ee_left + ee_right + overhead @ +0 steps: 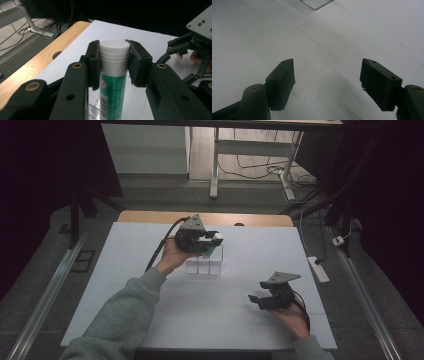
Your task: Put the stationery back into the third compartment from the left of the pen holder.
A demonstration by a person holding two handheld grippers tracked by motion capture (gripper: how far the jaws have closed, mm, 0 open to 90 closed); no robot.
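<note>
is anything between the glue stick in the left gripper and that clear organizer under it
Nothing visible does. The left gripper is shut on the glue stick by its white cap, and the stick hangs over the clear organizer with open space below.

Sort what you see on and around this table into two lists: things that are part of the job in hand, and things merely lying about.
Part of the job:
- glue stick, clamped at its white cap
- left gripper, holding it
- clear compartment box, beneath the stick

Lying about:
- right gripper, jaws apart, idle over the white board
- power strip on the floor

Grey sleeves (125, 312), black tools with brass pins (77, 65) and grey triangular plates (194, 223).
</note>
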